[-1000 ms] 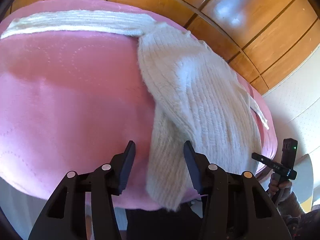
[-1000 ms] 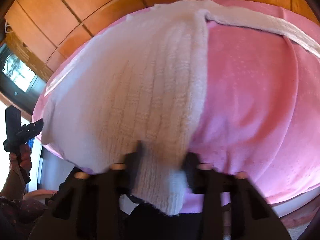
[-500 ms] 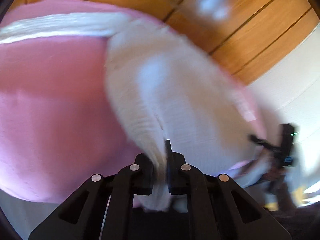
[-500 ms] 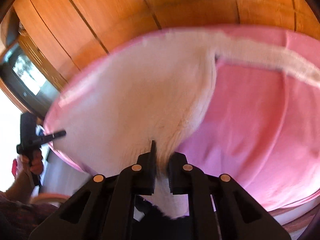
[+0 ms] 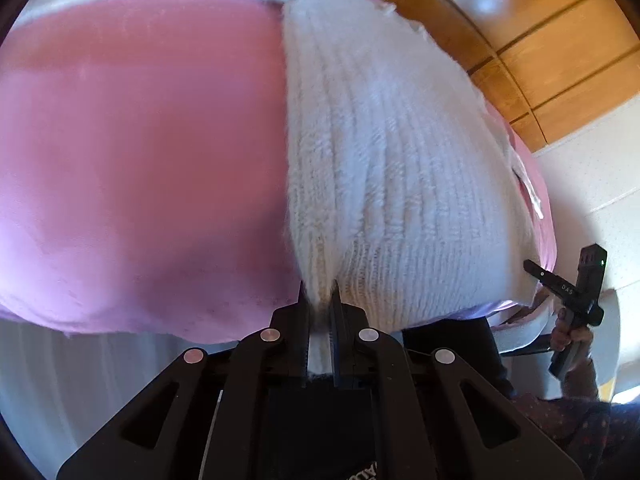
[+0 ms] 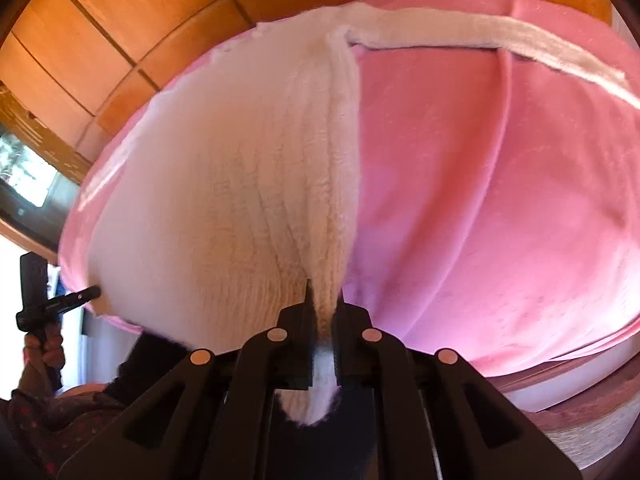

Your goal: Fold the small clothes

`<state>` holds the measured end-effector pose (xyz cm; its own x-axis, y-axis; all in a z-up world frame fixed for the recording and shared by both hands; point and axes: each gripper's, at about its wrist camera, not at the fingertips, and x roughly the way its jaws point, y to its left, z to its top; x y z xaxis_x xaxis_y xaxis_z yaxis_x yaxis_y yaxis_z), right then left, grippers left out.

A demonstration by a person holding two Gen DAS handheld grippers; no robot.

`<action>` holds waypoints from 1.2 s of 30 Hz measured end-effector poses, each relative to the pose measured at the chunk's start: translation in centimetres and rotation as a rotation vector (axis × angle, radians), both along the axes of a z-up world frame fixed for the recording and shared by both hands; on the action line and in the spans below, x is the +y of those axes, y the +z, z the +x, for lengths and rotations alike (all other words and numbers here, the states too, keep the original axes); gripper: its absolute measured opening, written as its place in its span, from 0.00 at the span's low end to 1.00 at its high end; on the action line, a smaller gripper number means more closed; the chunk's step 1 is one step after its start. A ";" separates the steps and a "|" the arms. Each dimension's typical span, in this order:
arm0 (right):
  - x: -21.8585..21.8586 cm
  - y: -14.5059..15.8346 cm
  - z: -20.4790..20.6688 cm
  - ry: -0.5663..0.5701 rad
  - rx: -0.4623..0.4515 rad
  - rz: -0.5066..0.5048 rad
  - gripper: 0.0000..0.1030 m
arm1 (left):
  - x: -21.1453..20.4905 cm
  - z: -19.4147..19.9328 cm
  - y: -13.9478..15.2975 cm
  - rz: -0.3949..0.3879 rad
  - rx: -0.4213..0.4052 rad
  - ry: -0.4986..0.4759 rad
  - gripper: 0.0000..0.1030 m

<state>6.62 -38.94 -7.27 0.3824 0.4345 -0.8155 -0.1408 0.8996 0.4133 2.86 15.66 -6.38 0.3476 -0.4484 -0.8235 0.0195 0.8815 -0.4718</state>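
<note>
Both grippers clamp the near hem of a white knit sweater (image 5: pixel 400 152) at the near edge of a pink-covered bed (image 5: pixel 140 152): left gripper (image 5: pixel 319 300), right gripper (image 6: pixel 325 298). One sleeve lies outstretched; folding appears barely begun.

The letters "DAS" stand on the black handheld device (image 5: pixel 568 288).

Looks like a home bedroom. Pink blanket (image 6: pixel 500 200) over a mattress, w/ wood-panel wall (image 6: pixel 132 20) behind. Window (image 6: pixel 28 184) at side.
</note>
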 end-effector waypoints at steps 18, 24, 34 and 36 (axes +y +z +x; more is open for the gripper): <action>4.5 -1.0 8.6 -0.009 -0.135 0.010 0.46 | -7.0 6.9 2.3 0.249 -0.173 -0.014 0.23; -1.2 1.0 7.8 -0.149 -0.163 0.158 0.60 | -8.0 7.5 3.1 0.278 -0.226 -0.004 0.39; -25.6 -1.6 10.2 -0.930 -0.129 0.299 0.57 | -13.1 11.1 4.3 0.190 -0.286 -0.035 0.52; -27.8 -2.4 11.4 -0.984 -0.113 0.297 0.53 | -14.5 12.1 4.0 0.185 -0.277 -0.049 0.52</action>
